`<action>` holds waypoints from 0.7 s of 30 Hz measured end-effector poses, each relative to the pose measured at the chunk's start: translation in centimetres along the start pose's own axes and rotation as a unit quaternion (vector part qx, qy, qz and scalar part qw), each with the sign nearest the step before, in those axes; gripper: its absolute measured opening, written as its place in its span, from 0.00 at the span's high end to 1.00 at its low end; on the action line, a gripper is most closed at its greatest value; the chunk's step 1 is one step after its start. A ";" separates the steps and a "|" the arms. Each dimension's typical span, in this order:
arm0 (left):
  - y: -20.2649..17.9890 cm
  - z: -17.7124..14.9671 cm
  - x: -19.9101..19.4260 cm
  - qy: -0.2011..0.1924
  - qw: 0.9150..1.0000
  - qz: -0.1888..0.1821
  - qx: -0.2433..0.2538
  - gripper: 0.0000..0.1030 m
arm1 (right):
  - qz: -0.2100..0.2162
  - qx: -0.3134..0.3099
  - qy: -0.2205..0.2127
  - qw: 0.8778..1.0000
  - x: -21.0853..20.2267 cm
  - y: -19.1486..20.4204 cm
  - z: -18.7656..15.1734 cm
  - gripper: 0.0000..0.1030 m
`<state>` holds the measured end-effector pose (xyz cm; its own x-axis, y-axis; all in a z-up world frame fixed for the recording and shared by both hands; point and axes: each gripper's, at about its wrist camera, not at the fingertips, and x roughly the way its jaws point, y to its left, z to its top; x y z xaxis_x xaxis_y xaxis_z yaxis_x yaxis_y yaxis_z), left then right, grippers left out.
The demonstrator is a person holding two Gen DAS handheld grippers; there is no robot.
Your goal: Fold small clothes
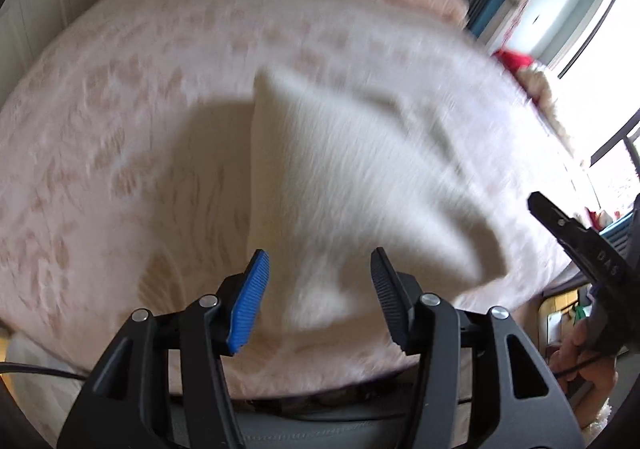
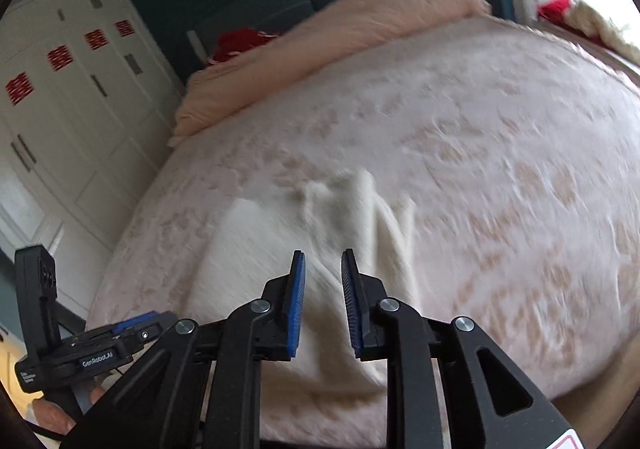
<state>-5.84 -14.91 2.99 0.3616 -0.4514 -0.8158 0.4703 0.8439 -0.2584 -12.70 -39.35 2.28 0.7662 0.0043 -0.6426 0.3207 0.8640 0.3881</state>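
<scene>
A small white knitted garment (image 1: 340,177) lies on the pink patterned bedspread (image 1: 120,129), partly folded, with a raised fold along its left side. The view is blurred by motion. My left gripper (image 1: 320,285) is open and empty just above the garment's near edge. In the right wrist view the same garment (image 2: 320,217) lies rumpled ahead. My right gripper (image 2: 323,281) is open with a narrow gap, empty, above the garment's near part. The right gripper's finger (image 1: 576,241) shows at the right edge of the left wrist view.
A peach duvet (image 2: 320,49) is bunched at the head of the bed. White wardrobes (image 2: 60,109) stand on the left, a bright window (image 1: 600,49) on the right. The left gripper's body (image 2: 80,349) sits low left in the right wrist view.
</scene>
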 end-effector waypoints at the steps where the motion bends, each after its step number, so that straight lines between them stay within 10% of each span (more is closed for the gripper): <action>1: -0.3 1.2 -0.5 -0.017 1.000 0.000 0.001 0.50 | 0.007 -0.007 -0.001 1.000 0.5 0.8 0.8 0.81; 11: -0.8 5.6 9.9 0.019 0.996 0.086 0.012 0.41 | -0.093 -0.044 0.113 0.988 15.2 -2.3 1.2 0.95; 17: -1.4 5.8 10.9 0.013 0.994 0.103 0.028 0.36 | -0.037 0.003 0.062 0.997 9.8 -2.0 1.8 0.87; 21: -1.5 5.4 10.8 0.006 0.994 0.105 0.031 0.36 | -0.068 -0.022 0.112 0.991 11.9 -2.4 -1.2 0.90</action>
<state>1.72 -22.68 -2.64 0.4469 -0.2634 -0.8549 0.4346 0.8992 -0.0498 -4.99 -40.72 -7.12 0.5726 -0.0060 -0.8198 0.3837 0.8857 0.2615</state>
